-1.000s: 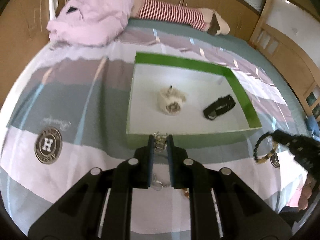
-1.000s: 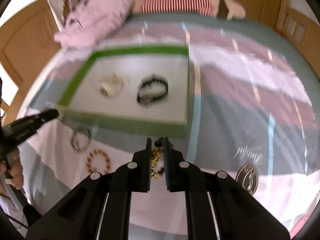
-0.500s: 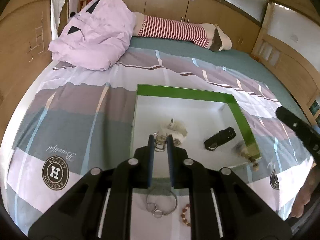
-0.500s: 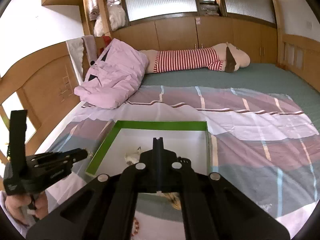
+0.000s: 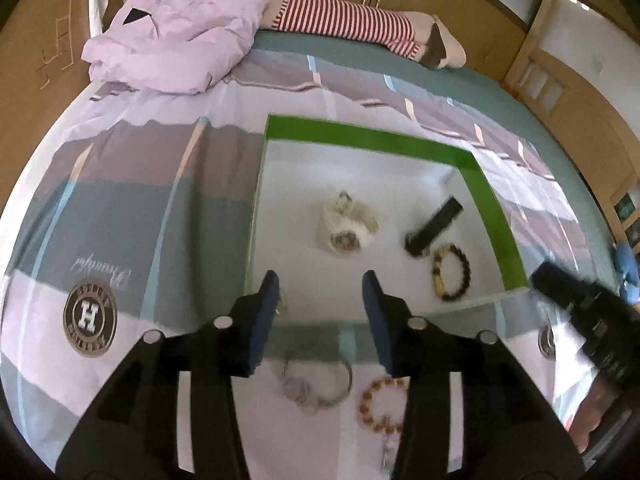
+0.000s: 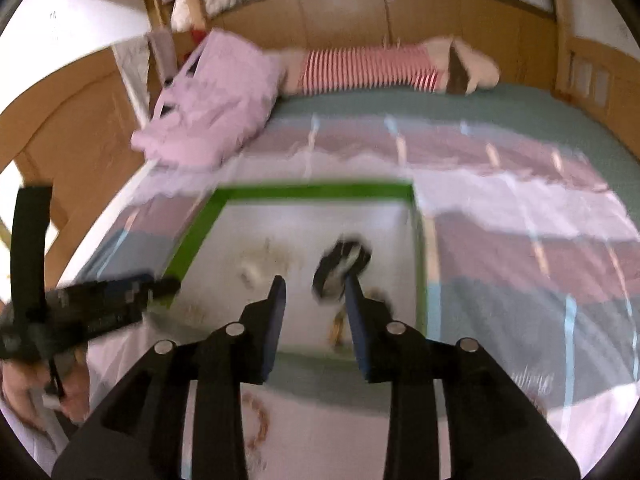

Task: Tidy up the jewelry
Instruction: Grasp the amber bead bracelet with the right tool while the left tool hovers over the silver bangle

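Both tongs just opened: black-and-gold bracelet point(image 5: 451, 272) now in green tray point(image 5: 496, 224); small piece, probably a ring point(image 5: 282, 304), at left tongs point(image 5: 320, 286). Right tongs point(image 6: 315, 289) empty. Silver bangle point(image 5: 318, 384), bead bracelet point(image 5: 382, 404) on bed, nearest left tongs

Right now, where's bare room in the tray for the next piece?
Free: the tray's far half behind the white watch, and its left strip beside that watch. Crowded: the right near corner, with the black strap and dark bead bracelet close together. A small piece lies by the left gripper's finger.
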### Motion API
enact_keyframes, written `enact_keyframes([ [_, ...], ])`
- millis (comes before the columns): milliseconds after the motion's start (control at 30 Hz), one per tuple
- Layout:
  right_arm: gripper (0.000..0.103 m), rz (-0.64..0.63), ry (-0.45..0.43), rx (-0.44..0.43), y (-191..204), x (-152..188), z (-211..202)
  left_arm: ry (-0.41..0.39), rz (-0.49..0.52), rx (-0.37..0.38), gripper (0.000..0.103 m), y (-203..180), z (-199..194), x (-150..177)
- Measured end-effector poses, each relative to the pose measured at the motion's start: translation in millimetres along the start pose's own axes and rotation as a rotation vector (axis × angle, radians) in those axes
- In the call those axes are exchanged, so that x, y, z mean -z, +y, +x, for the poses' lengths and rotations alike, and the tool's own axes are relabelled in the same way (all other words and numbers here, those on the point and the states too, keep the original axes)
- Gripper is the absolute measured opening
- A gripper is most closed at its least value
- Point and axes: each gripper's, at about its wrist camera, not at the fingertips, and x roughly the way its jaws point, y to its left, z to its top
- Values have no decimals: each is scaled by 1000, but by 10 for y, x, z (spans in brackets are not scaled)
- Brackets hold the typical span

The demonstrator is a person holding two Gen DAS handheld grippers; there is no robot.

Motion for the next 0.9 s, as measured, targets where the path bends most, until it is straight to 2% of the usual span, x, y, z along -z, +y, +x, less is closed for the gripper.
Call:
enact_keyframes([
  [67,32,-8,111,-33,52,173,81,25,42,-8,38,-31,-69,147],
  [133,32,-46,194,-70,165,288,209,78,87,-59,36,-53,-29,288],
  [267,30,-67,303,-75,301,464,488,170,68,-95,36,15,240,385],
  [333,30,-65,370,-105,359,558,655,210,56,-111,36,54,370,417],
  [400,29,-103,416,-79,442,669,779,250,40,-129,36,106,488,469],
  [500,29,-162,477,-30,541,831,935,267,35,-149,36,148,558,503],
  [533,27,-181,474,-15,567,861,945,270,32,-150,36,154,573,507],
  [567,13,-208,464,15,596,867,930,275,32,-147,36,156,597,518],
  [600,7,-216,468,27,601,855,911,280,34,-146,36,151,618,531],
  [667,7,-180,474,33,521,805,862,295,42,-148,35,135,673,569],
  [733,7,-160,443,58,432,733,784,292,60,-152,32,87,706,606],
  [767,7,-147,416,61,382,670,719,291,73,-145,27,52,714,610],
  [833,7,-125,390,53,315,587,623,300,93,-95,22,-39,715,641],
  [900,7,-113,367,50,265,525,532,306,118,-3,20,-155,667,666],
])
